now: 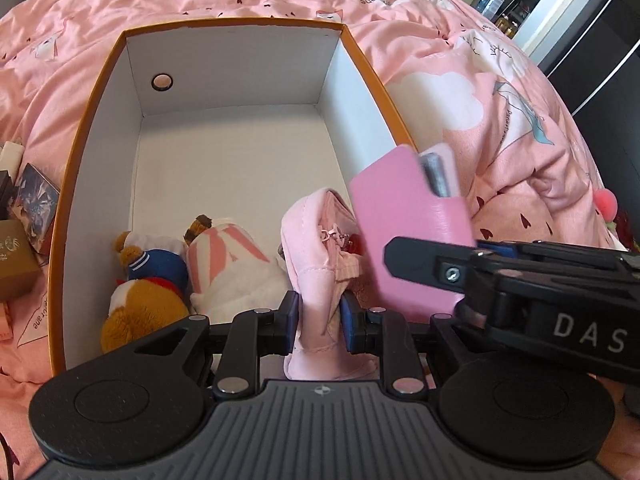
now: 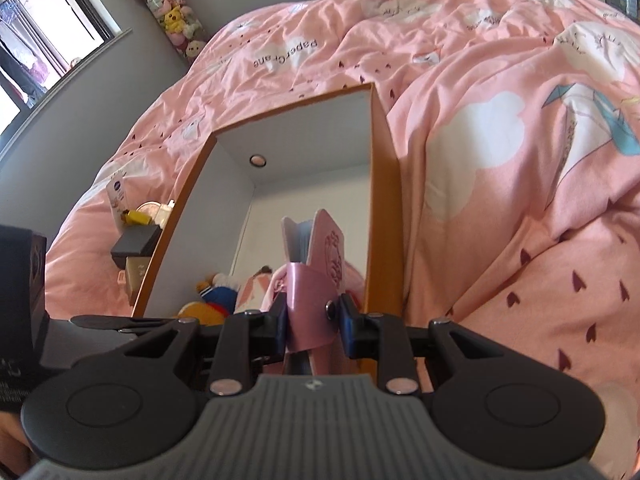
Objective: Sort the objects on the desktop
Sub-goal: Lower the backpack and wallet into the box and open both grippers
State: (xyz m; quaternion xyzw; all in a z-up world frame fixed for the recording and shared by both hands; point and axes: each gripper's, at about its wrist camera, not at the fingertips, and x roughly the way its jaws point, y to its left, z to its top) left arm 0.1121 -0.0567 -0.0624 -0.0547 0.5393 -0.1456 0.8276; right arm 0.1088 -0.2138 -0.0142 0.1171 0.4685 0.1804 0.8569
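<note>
An orange cardboard box (image 1: 94, 128) with a white inside lies open on a pink duvet. My left gripper (image 1: 319, 320) is shut on a soft pink pouch (image 1: 316, 248), held low inside the box's near end. Next to the pouch lie a brown bear plush (image 1: 148, 284) and a pink-striped white plush (image 1: 236, 268). In the right wrist view my right gripper (image 2: 315, 322) is shut on a pink leather notebook (image 2: 320, 264) with a strap, above the box's right wall (image 2: 386, 216). From the left wrist that same notebook (image 1: 408, 232) shows at the right.
The pink duvet (image 2: 500, 160) surrounds the box. Small boxes and cards (image 1: 24, 216) lie left of it, with more small items (image 2: 140, 232) seen from the right wrist. A tube of plush toys (image 2: 172, 12) stands by the grey wall. The box's far half (image 1: 240, 148) is bare.
</note>
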